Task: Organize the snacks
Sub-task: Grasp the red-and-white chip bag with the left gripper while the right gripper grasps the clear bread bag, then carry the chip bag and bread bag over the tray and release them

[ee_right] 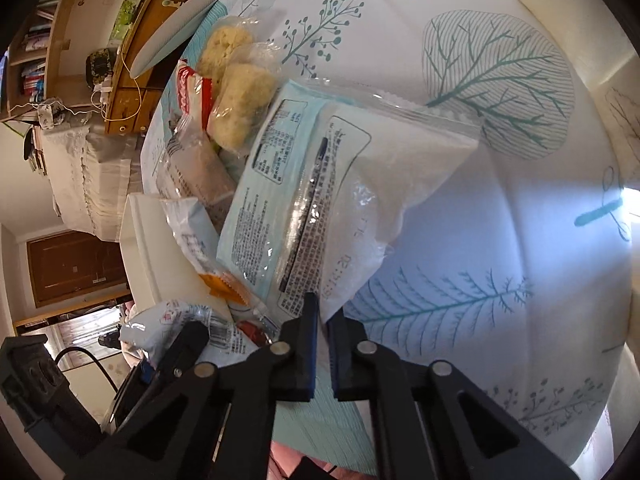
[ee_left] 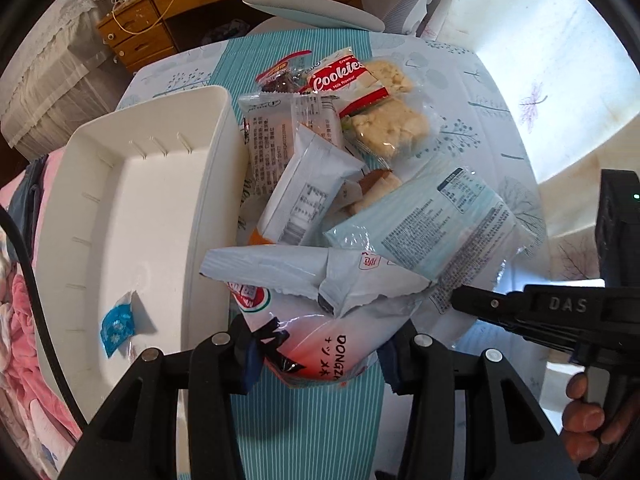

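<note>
A pile of snack packets lies on the table beside a white tray. My left gripper is closed on a white and red packet printed DONGZH, at the near end of the pile. My right gripper is shut on the near edge of a light blue packet; the same packet shows in the left wrist view, with the right gripper's fingers at its corner. A small blue wrapped sweet lies in the tray.
Further back in the pile are a red Cookies packet, clear bags of pale rice cakes and white packets. The table has a leaf-print cloth with a teal striped runner. A chair and wooden desk stand beyond.
</note>
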`<state>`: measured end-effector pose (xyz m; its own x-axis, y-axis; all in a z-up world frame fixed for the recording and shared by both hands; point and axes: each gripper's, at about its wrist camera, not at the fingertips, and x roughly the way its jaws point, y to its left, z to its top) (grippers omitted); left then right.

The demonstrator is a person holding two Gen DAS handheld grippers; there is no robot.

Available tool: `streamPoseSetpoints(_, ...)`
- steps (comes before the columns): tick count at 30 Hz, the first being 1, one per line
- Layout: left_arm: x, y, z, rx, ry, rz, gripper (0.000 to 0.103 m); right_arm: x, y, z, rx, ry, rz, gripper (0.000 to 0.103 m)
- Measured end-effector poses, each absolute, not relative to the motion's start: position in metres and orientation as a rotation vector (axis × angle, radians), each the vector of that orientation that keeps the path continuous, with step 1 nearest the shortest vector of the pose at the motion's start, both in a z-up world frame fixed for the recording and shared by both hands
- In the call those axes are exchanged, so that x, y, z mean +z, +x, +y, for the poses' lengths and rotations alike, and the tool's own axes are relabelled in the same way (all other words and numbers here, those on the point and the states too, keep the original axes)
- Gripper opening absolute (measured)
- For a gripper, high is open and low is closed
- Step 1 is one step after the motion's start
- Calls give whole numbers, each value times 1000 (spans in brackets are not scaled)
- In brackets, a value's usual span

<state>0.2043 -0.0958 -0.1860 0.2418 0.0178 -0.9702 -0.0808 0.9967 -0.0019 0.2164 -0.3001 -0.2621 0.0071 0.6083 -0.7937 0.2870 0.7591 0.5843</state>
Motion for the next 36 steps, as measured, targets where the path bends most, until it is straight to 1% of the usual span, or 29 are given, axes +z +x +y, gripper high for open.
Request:
streamPoseSetpoints(6,-166,187,-86,54,-81,1318,45,-249,202,-298,288,746,1579,3)
streamPoseSetpoints(14,-131,169,-68,31,-138,1258,45,-221,182,-298,306,752,1533,3)
streamPoseSetpoints(23,-96,152,-48,-2,-146,1226,45,-175,166,-293,317,714,1416,2)
streamPoseSetpoints(36,-55,128,1,-64,-140,1178,45,-113,141,-245,306,527,1240,2)
